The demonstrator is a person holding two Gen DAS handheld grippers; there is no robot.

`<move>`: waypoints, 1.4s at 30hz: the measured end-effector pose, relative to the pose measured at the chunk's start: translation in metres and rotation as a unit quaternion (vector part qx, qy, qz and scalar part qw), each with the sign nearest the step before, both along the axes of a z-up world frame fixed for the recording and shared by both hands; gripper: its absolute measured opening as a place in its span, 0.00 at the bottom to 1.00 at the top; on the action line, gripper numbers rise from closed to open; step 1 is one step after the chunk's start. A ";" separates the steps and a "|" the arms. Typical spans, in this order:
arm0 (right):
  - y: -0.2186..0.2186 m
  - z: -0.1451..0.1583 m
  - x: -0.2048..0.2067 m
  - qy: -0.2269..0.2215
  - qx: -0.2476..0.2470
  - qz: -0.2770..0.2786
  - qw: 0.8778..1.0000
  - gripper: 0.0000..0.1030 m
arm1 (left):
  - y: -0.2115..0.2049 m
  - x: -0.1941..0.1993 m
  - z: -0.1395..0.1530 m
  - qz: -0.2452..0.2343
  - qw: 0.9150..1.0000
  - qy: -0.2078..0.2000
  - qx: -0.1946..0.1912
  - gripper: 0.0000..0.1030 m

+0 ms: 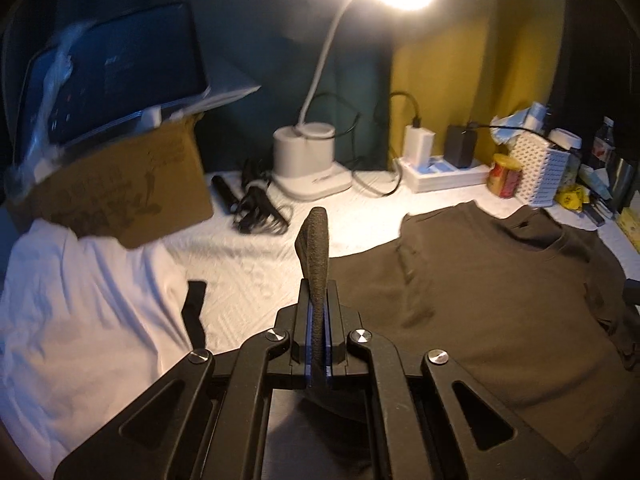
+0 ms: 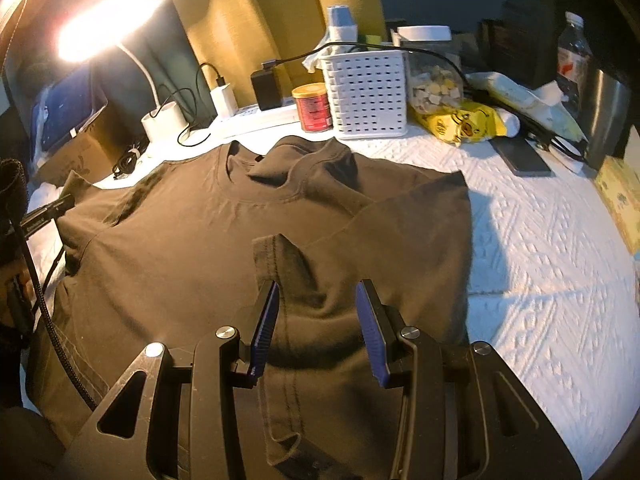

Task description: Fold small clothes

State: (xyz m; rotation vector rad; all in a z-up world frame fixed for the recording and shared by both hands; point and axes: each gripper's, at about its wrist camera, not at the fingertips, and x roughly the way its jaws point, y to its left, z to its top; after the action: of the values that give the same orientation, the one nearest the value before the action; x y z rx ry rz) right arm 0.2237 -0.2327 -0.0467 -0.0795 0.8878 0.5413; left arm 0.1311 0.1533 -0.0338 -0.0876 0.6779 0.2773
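A white textured tabletop (image 2: 540, 240) lay under my claws. Beyond my wide right claw (image 2: 318, 328), a white basket (image 2: 366, 92) held tissue. My left claw (image 1: 318, 320) pinched the brown shirt (image 2: 180, 240).

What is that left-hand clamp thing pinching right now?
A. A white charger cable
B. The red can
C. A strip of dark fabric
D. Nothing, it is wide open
C. In the left wrist view the left gripper is closed on a strip of dark fabric that stands up between its blue pads.
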 end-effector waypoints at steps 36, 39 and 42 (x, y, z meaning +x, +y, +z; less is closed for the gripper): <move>-0.067 -0.009 -0.016 0.006 0.034 -0.044 0.998 0.41 | -0.136 0.046 -0.025 -0.202 0.970 0.080 -0.109 0.61; -0.062 -0.008 -0.017 0.005 0.033 -0.040 0.999 0.41 | -0.122 0.032 -0.015 -0.197 0.972 0.073 -0.106 0.61; -0.057 -0.008 -0.019 0.005 0.032 -0.037 0.999 0.41 | -0.101 0.020 -0.014 -0.172 0.977 0.077 -0.095 0.61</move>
State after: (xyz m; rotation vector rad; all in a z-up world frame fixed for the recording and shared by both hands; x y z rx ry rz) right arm 0.2051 -0.2898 -0.0549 0.0140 0.8799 0.5010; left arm 0.1508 0.0527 -0.0483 -0.1310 0.8598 -0.1159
